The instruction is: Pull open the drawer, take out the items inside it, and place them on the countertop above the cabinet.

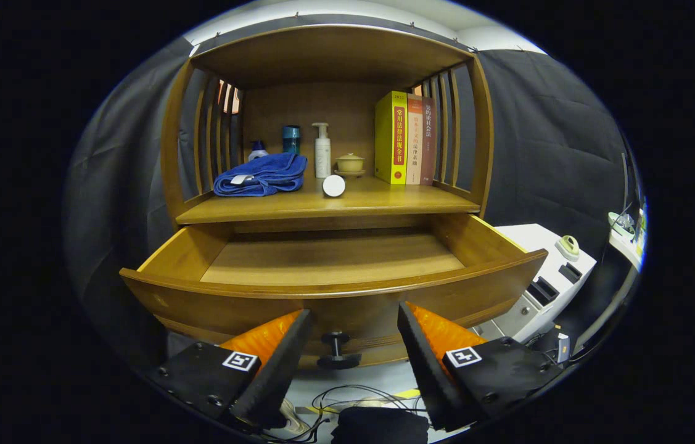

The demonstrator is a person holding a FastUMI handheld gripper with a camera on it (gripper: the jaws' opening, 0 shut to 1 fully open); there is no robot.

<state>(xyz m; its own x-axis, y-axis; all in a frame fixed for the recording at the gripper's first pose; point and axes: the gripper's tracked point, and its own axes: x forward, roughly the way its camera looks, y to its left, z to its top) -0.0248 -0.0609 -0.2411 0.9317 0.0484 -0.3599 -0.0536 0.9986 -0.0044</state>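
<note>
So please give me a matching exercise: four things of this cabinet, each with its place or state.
Things:
1. drawer
2. towel
3. books
4. gripper

Places or states:
A. upright at the shelf's right end
B. open, fingers on each side of the knob
C. pulled out
D. folded at the shelf's left end

Pairs: 1-C, 2-D, 3-A, 4-B

You see a wooden cabinet (328, 61) with its countertop (384, 200) above an open drawer (335, 259). On the countertop lie a folded blue towel (261, 176) and a small white round thing (333, 185). Behind them stand a pump bottle (322, 151), a dark cup (291, 139), a small lidded bowl (350, 163) and three books (406, 139). The drawer floor is bare wood.
</note>
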